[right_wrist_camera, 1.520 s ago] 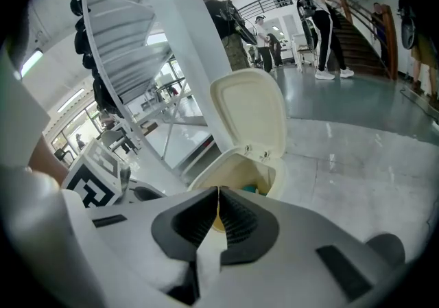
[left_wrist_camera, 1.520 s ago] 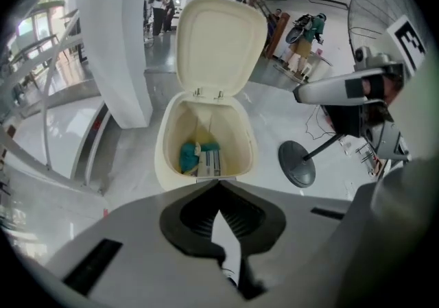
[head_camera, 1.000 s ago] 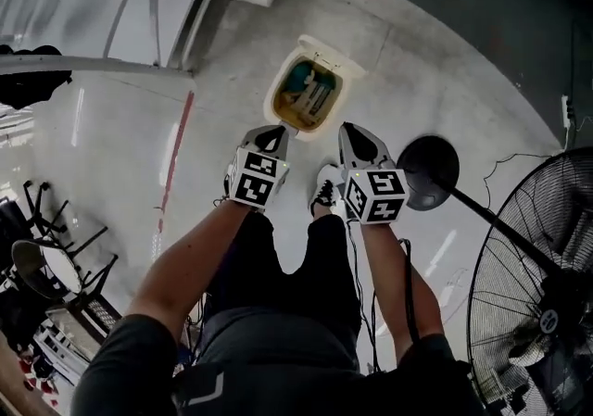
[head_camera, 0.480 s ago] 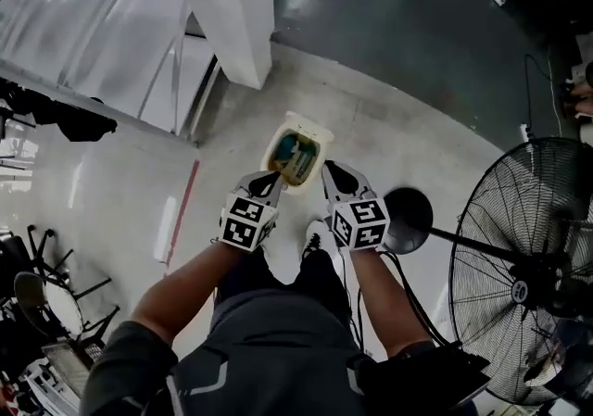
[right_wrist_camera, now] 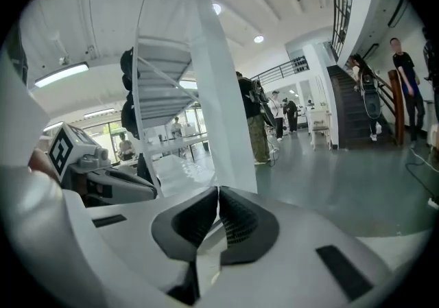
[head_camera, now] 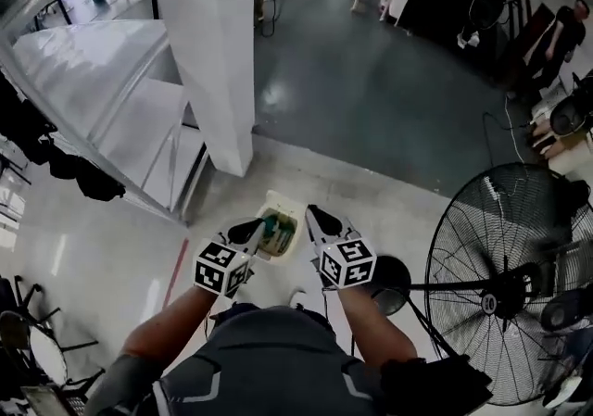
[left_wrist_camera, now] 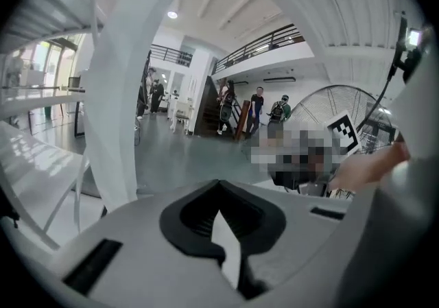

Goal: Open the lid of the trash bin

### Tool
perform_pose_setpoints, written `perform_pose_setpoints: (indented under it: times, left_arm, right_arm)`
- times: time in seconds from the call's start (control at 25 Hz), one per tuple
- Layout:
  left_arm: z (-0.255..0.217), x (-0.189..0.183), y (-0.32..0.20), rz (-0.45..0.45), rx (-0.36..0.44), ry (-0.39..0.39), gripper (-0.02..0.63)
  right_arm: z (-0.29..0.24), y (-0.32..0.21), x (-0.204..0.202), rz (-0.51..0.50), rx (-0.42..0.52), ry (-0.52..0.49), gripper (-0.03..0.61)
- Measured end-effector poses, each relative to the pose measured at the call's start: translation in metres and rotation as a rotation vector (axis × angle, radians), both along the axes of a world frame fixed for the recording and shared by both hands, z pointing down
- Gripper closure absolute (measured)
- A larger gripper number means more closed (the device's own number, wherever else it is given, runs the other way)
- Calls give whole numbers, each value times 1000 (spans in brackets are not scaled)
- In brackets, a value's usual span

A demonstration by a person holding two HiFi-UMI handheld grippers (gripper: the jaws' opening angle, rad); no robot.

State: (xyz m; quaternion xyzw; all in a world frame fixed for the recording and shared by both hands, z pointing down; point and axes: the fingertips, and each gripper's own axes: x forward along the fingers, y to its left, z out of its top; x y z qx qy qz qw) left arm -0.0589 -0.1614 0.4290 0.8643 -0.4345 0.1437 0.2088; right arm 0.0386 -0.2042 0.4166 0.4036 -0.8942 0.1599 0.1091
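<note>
In the head view a small cream trash bin stands on the pale floor in front of the person's feet. Its lid is tipped back at the far side, and green and yellow rubbish shows inside. My left gripper hangs over the bin's left edge and my right gripper over its right edge, both held well above it. The left gripper has its jaw tips touching with nothing between them. So does the right gripper. Both gripper views look level across the hall and do not show the bin.
A white pillar and a white staircase rise just beyond the bin on the left. A large floor fan with a round black base stands close on the right. People stand far off.
The head view has tilted up, so the bin looks smaller and lower and more of the hall shows. Both grippers stay shut on either side of the open bin.
</note>
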Motion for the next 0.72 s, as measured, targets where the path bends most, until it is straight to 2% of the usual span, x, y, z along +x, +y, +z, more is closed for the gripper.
perform_pose_setpoints:
  times: [0.2,0.48,0.6,0.72]
  left_arm:
    - [-63,-3,1,17,137,8,604]
    - [-155,-38,0,-78,323,78,604]
    - [-184,-52,5,-96,363,139,605]
    - [-207,-64,3,-139,383,168,606]
  right_arm:
    - [-59,3,3,-21,103,-12,546]
    - [-143,5,23,5,233,-75,548]
    - [-173,7,31,18,290,-66,549]
    - [-199,8,38,35,332,-80,551]
